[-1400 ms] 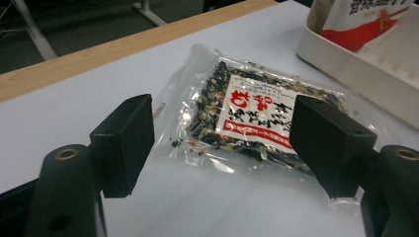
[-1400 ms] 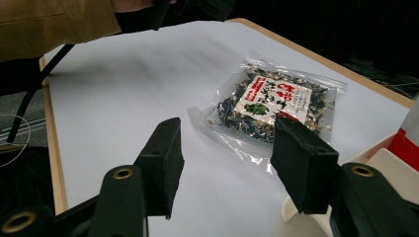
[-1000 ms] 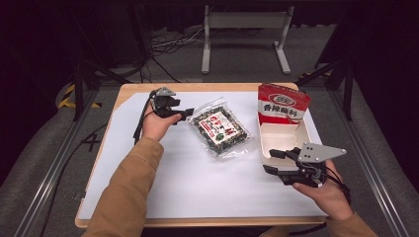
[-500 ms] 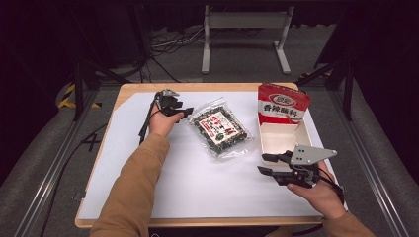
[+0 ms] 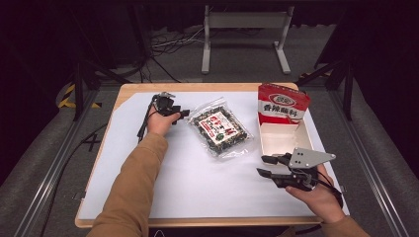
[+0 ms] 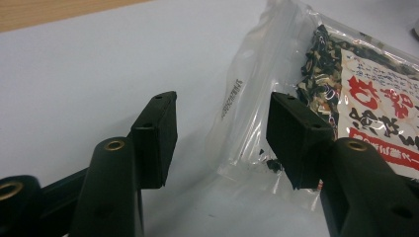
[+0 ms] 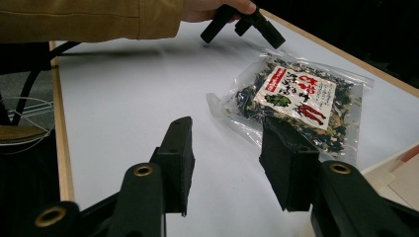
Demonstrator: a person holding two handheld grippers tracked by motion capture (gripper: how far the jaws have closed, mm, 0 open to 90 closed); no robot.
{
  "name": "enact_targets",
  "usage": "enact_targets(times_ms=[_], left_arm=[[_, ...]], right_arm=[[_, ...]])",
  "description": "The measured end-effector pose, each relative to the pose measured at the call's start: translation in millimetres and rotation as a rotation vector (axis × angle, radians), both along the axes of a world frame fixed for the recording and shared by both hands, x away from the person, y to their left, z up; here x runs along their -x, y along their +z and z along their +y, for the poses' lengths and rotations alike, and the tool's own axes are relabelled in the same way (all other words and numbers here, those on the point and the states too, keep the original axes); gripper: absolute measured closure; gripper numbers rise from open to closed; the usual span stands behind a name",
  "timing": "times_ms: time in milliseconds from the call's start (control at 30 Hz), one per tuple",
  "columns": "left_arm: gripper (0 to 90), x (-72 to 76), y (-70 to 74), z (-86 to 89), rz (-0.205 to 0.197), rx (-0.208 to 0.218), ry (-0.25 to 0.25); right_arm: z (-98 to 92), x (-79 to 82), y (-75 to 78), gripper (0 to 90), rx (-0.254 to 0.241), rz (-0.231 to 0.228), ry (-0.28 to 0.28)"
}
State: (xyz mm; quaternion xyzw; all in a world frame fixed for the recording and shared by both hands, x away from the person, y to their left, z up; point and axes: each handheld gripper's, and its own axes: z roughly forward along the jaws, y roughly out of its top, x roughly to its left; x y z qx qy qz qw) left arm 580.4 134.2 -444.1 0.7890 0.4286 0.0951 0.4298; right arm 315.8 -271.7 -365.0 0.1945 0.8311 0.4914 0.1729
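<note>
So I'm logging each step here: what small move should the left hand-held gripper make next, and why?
Probably ease the left hand-held gripper forward and down over the clear edge of the snack bag, then close. Its jaws have just been closing but stand apart with nothing pinched, and the bag's edge lies flat on the table just ahead of them.

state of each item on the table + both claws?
Clear snack bag: sealed, lying flat, not gripped.
Red-topped carton: open, white inside showing, flap up.
Left claw: open, jaws just closing, at the bag's edge, pads not on it.
Right claw: open, nothing between jaws.
</note>
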Motion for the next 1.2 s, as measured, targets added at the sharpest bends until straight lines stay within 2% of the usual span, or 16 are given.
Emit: enact_targets(times_ms=[67,433,633,867,1033,1200], left_arm=[[48.4,-0.3,-3.4,-2.2,0.008,-0.009,-0.01],[59.4,-2.2,-6.5,-5.8,0.049,-0.004,-0.017],[63.6,-2.3,-7.5,-6.6,0.057,0.005,-0.019],[68.5,-1.0,-7.3,-7.9,0.063,-0.003,-0.025],[68.9,-0.9,-8.0,-7.5,0.058,-0.005,-0.028],[73.5,-0.2,-8.9,-6.8,0.057,-0.002,-0.011]], right_arm=[[1.3,-0.1,-1.5,54.5,0.003,0.002,0.003],[2.4,0.7,-7.5,52.3,0.001,0.008,0.01],[3.4,1.1,-8.6,50.9,-0.002,0.01,0.015],[6.5,1.4,-10.9,49.9,0.0,0.008,0.022],[7.1,1.2,-10.9,49.8,-0.002,0.006,0.025],[8.5,1.0,-11.7,49.7,0.002,0.003,0.027]])
